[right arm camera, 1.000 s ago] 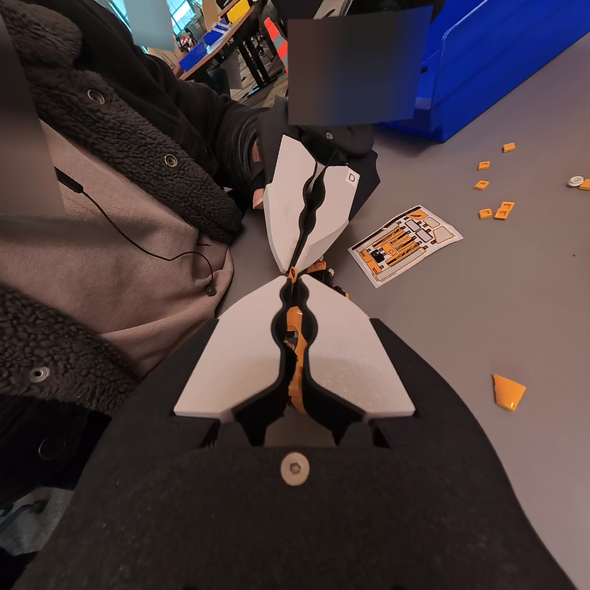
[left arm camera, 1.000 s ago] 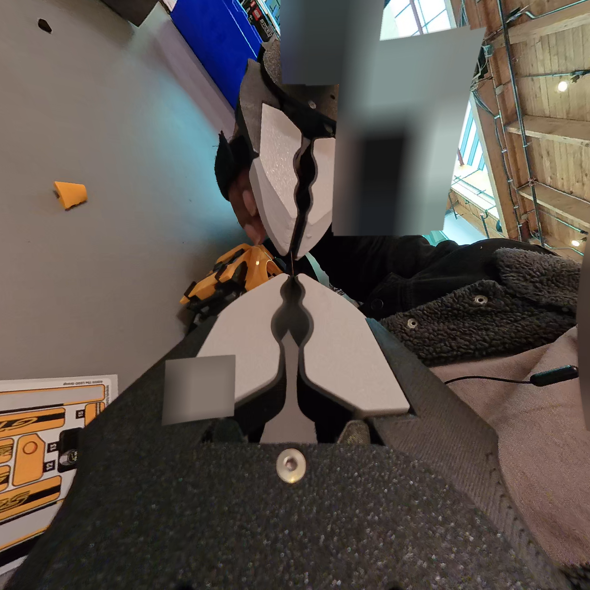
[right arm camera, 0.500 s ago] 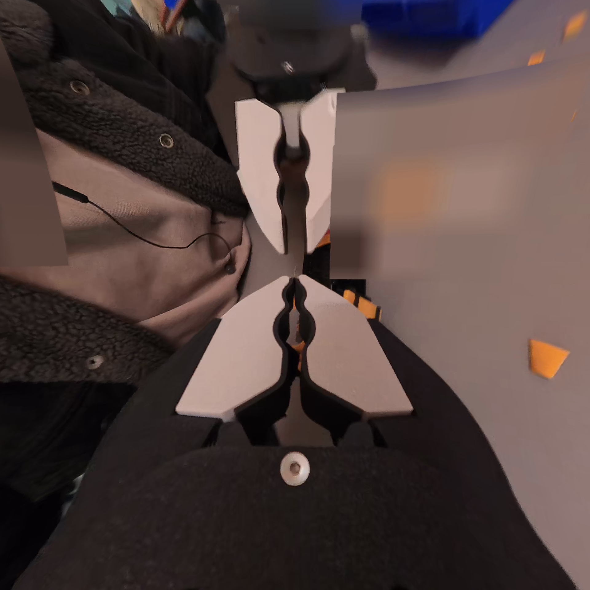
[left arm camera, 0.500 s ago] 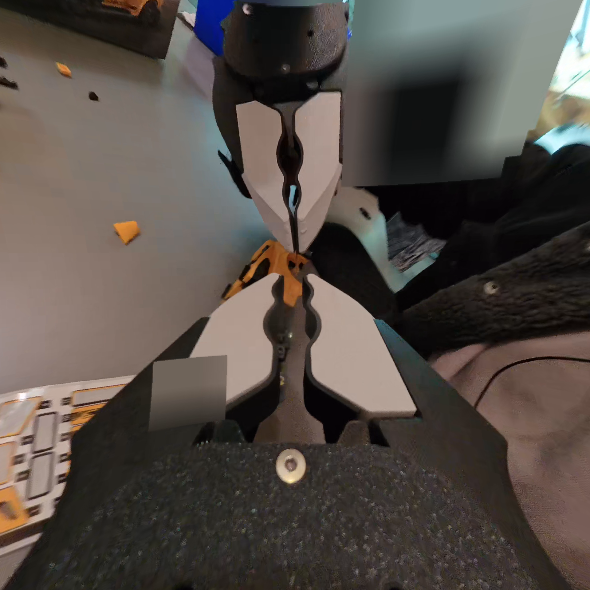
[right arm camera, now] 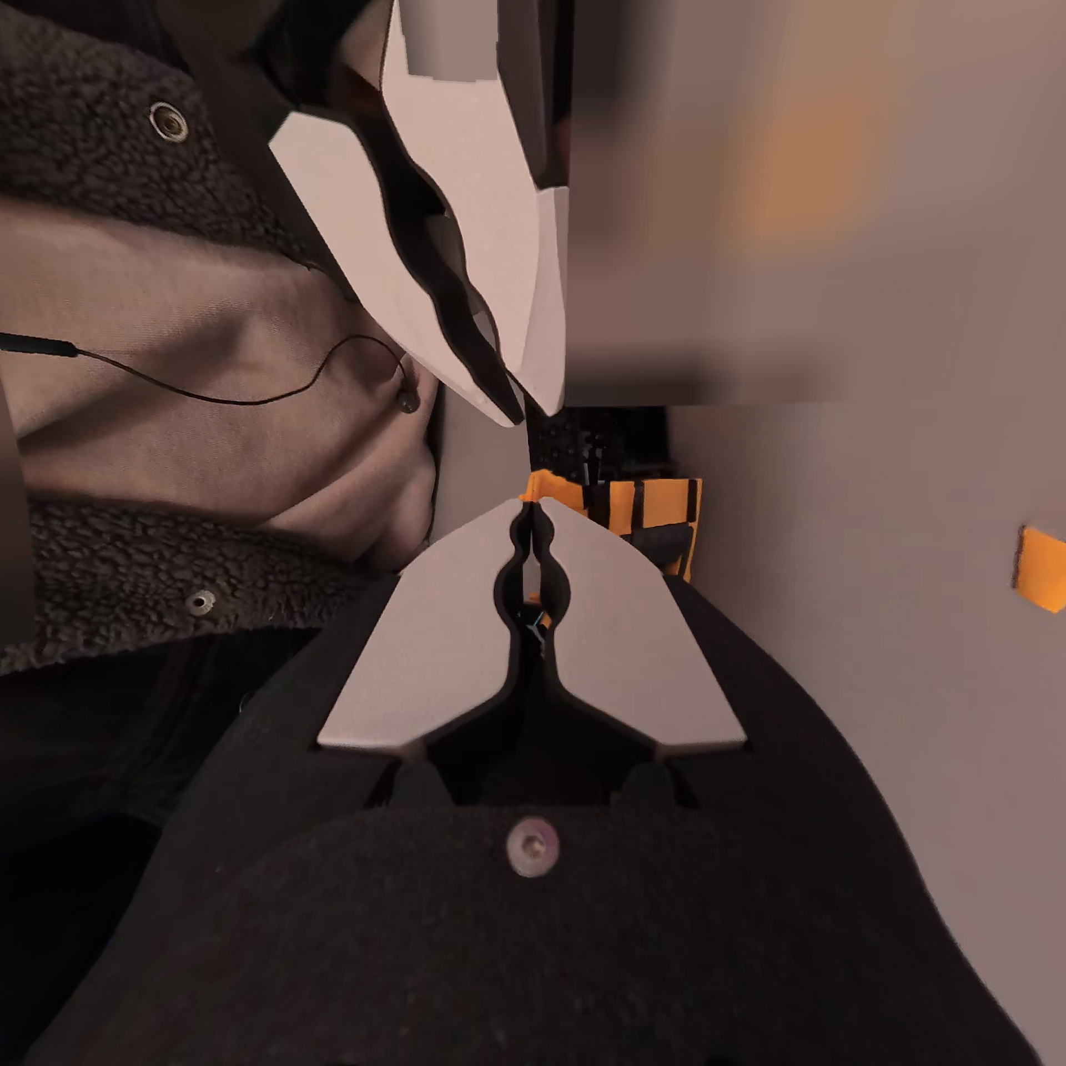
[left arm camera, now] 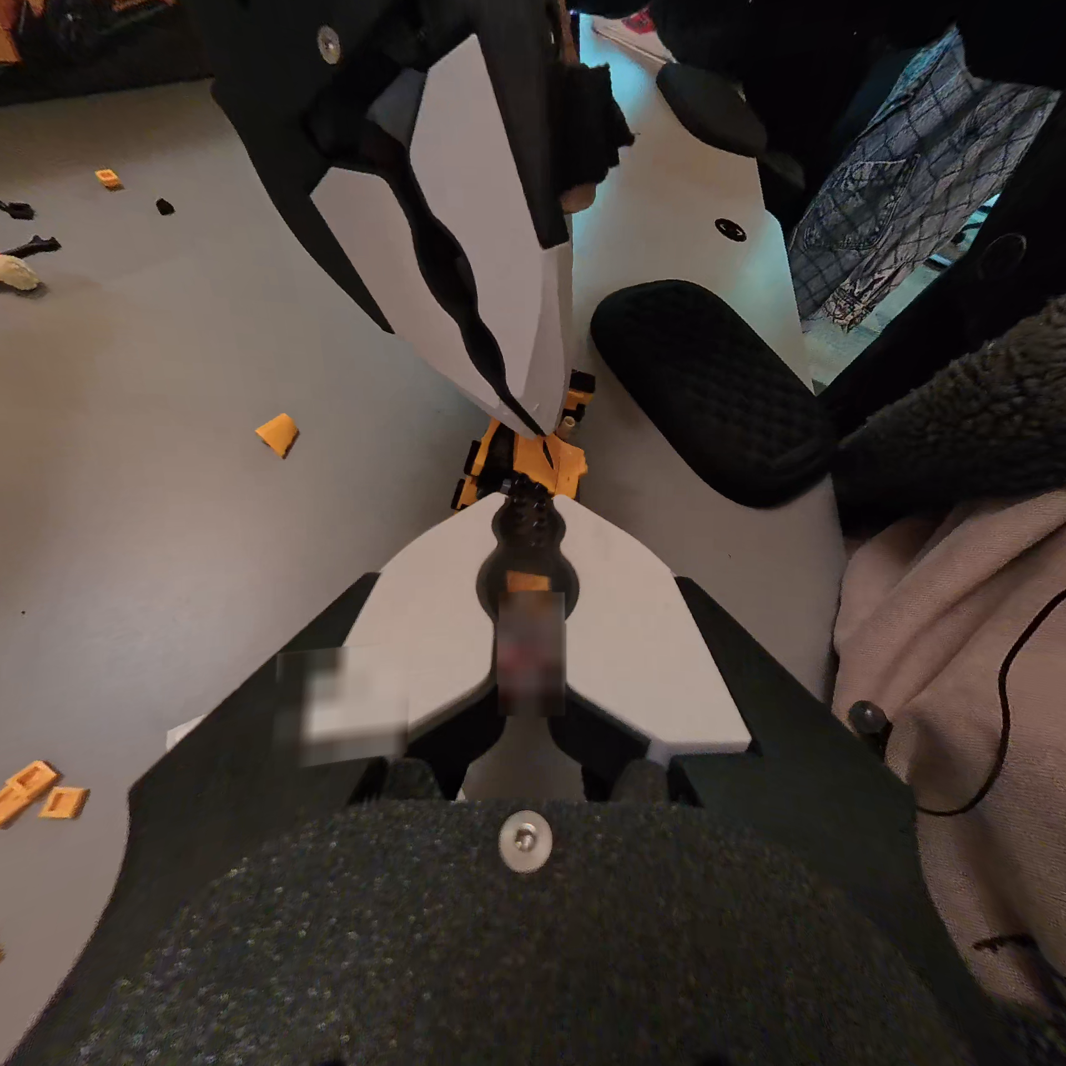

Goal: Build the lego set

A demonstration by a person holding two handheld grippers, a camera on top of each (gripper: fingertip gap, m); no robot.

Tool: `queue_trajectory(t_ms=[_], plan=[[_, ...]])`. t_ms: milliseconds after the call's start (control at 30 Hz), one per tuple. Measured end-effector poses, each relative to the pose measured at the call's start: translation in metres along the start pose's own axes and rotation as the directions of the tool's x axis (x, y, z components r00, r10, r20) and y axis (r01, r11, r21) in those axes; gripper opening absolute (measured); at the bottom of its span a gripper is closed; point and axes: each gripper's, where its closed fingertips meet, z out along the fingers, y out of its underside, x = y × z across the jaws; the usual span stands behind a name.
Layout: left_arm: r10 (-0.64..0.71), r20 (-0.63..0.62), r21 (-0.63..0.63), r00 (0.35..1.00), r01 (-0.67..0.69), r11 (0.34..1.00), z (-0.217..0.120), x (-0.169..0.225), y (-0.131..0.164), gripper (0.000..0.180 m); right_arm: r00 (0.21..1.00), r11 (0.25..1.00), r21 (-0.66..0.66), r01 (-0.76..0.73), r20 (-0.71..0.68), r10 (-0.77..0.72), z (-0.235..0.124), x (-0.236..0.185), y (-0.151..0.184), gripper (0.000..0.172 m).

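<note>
An orange and black brick model [left arm camera: 554,461] lies on the grey table [left arm camera: 173,548] near its edge. My left gripper [left arm camera: 528,500] is shut on the model's black studded part, which fills the gap between its fingertips. My right gripper [left arm camera: 537,431] comes down from above. Its fingers are shut, and their tips rest on the model's orange top panel. In the right wrist view the right gripper [right arm camera: 530,505] is shut, with an orange edge of the model [right arm camera: 652,507] at its tips. There the left gripper [right arm camera: 522,414] sits just above the model's black part.
Loose orange pieces [left arm camera: 278,434] [left arm camera: 40,790] [left arm camera: 108,179] and small black bits [left arm camera: 29,248] lie on the table at left. Another orange piece [right arm camera: 1041,577] lies at right. A black chair armrest [left arm camera: 709,392] and a person's fleece jacket [left arm camera: 952,415] are close on the right.
The left gripper, shut tip to tip with the right one a second ago, opened and closed on the model's black studded part. Both grippers tilted down over the model. The right stayed shut.
</note>
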Motion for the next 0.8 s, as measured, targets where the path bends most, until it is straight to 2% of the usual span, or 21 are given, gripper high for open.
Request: queue_trajectory(t_ms=[333,800], plan=[[-0.004,-0.012,0.036,1.000,0.005,0.999,0.0056,0.0023,-0.0062,0.011,0.999,0.997,-0.058,-0.050,0.010,0.051,0.0033,0.0035,-0.0019,0.000],[-0.012,-0.023,0.027,1.000,0.013,1.000,0.0032,0.0066,0.0017,0.011,0.997,0.996,-0.062,-0.066,0.021,0.068,0.0039,0.0051,0.0024,0.000]])
